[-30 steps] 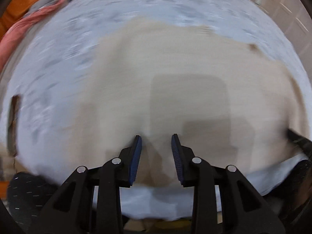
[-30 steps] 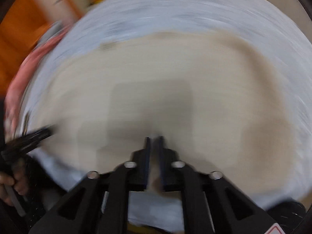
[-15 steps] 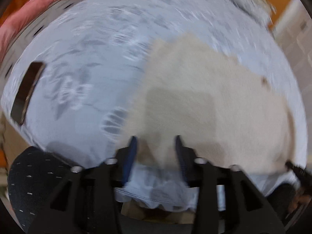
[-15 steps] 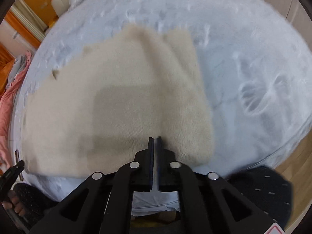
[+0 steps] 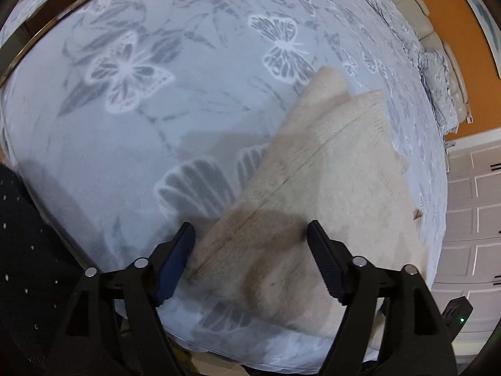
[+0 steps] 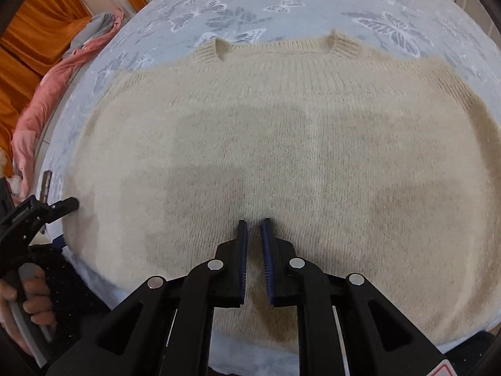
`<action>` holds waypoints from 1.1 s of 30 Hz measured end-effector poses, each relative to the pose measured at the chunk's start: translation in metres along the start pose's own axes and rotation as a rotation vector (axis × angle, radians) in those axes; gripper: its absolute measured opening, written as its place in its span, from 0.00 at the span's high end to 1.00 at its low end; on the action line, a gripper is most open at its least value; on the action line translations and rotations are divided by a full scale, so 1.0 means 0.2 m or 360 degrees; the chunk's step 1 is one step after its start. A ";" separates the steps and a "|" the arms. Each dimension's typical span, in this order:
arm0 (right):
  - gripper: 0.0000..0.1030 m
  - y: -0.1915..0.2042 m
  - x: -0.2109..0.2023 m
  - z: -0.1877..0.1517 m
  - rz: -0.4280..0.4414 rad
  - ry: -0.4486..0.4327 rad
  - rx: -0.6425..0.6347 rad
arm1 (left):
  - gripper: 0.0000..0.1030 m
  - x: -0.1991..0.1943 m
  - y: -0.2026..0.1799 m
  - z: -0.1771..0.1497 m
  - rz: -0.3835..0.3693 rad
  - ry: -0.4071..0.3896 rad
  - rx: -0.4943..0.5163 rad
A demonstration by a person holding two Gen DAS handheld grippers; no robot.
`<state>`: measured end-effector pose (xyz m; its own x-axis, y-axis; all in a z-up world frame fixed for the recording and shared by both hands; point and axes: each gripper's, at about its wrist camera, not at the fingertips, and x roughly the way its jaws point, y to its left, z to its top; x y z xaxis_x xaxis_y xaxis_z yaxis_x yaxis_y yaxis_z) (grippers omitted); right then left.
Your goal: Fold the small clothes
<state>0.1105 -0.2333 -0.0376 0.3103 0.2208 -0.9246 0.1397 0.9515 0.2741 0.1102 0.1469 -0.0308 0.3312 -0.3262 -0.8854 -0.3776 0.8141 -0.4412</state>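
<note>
A cream knitted sweater (image 6: pixel 281 131) lies flat on the butterfly-print bed cover (image 6: pixel 281 3), neckline at the far side. In the left wrist view the sweater (image 5: pixel 332 188) runs from between my fingers toward the upper right. My left gripper (image 5: pixel 250 238) is wide open, straddling the sweater's near corner, with nothing clamped. It also shows in the right wrist view (image 6: pixel 62 205) at the sweater's left edge. My right gripper (image 6: pixel 253 228) hovers over the sweater's lower middle, jaws nearly together with a thin gap and no cloth between them.
A pink garment (image 6: pixel 47 94) hangs over the bed's left edge, orange curtains (image 6: pixel 34 25) behind it. A dark phone-like slab (image 5: pixel 47 9) lies on the cover far left. White cabinet doors (image 5: pixel 469 219) stand to the right. A dark chair seat (image 5: pixel 28 250) sits near the bed's front edge.
Left gripper has swung left to the sweater's corner and opened wider. Right gripper's view swung out over the sweater's right side, then back over the middle, its jaws staying nearly closed.
</note>
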 end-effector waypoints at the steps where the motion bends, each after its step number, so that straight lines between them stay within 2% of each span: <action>1: 0.88 -0.01 -0.03 0.00 0.0033 -0.0002 0.0033 | 0.36 0.00 -0.02 0.01 -0.0006 0.0005 0.0028; 2: 0.87 -0.04 -0.07 0.00 0.0063 -0.0016 0.0054 | 0.45 0.01 -0.04 0.02 -0.0010 0.0023 0.0066; 3: 0.87 -0.02 -0.08 0.00 0.0066 -0.0030 0.0061 | 0.65 0.01 -0.07 0.04 -0.0008 0.0045 0.0104; 4: 0.85 -0.02 -0.12 -0.02 0.0063 -0.0062 0.0076 | 0.76 -0.01 -0.11 0.04 0.0007 0.0040 0.0130; 5: 0.82 -0.04 -0.16 -0.04 0.0067 -0.0085 0.0090 | 0.77 -0.04 -0.14 0.04 -0.0008 0.0023 0.0150; 6: 0.80 -0.07 -0.20 -0.06 0.0075 -0.0110 0.0105 | 0.79 -0.12 -0.23 0.02 -0.0095 -0.0027 0.0197; 7: 0.79 -0.11 -0.26 -0.10 0.0082 -0.0148 0.0134 | 0.79 -0.18 -0.29 0.01 -0.0124 -0.0060 0.0252; 10: 0.79 -0.23 -0.39 -0.20 0.0082 -0.0226 0.0244 | 0.81 -0.40 -0.69 -0.14 -0.0226 -0.0195 0.0598; 12: 0.79 -0.33 -0.49 -0.26 0.0083 -0.0274 0.0331 | 0.81 -0.50 -0.97 -0.30 -0.0341 -0.0218 0.0819; 16: 0.73 -0.56 -0.69 -0.38 0.0020 -0.0392 0.0476 | 0.81 -0.47 -1.40 -0.64 -0.0490 -0.0136 0.1153; 19: 0.68 -0.71 -0.76 -0.45 -0.0060 -0.0425 0.0557 | 0.78 -0.25 -1.57 -0.93 -0.0432 0.0044 0.1336; 21: 0.68 -0.81 -0.79 -0.50 -0.0075 -0.0430 0.0626 | 0.72 -0.04 -1.59 -1.11 -0.0338 0.0215 0.1411; 23: 0.68 -0.85 -0.80 -0.52 -0.0076 -0.0432 0.0659 | 0.73 0.07 -1.51 -1.21 -0.0275 0.0296 0.1407; 24: 0.67 -0.87 -0.81 -0.52 -0.0066 -0.0439 0.0664 | 0.66 0.07 -1.45 -1.23 -0.0269 0.0289 0.1380; 25: 0.66 -0.87 -0.81 -0.52 -0.0060 -0.0443 0.0664 | 0.53 0.05 -1.39 -1.23 -0.0270 0.0263 0.1347; 27: 0.53 -0.85 -0.81 -0.49 -0.0015 -0.0456 0.0657 | 0.36 -0.01 -1.27 -1.20 -0.0290 0.0190 0.1300; 30: 0.42 -0.80 -0.75 -0.39 0.0185 -0.0454 0.0657 | 0.35 -0.05 -1.09 -1.13 -0.0133 0.0106 0.1284; 32: 0.34 -0.76 -0.65 -0.30 0.0277 -0.0405 0.0654 | 0.35 -0.04 -0.97 -1.04 -0.0013 0.0074 0.1178; 33: 0.34 -0.74 -0.60 -0.27 0.0290 -0.0357 0.0665 | 0.35 -0.03 -0.92 -1.01 0.0003 0.0087 0.1122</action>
<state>0.0016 -0.3884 0.0176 0.5524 0.2805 -0.7849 0.4146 0.7245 0.5507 0.0022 -0.0982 0.0262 0.2800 -0.3331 -0.9004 0.2780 0.9258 -0.2560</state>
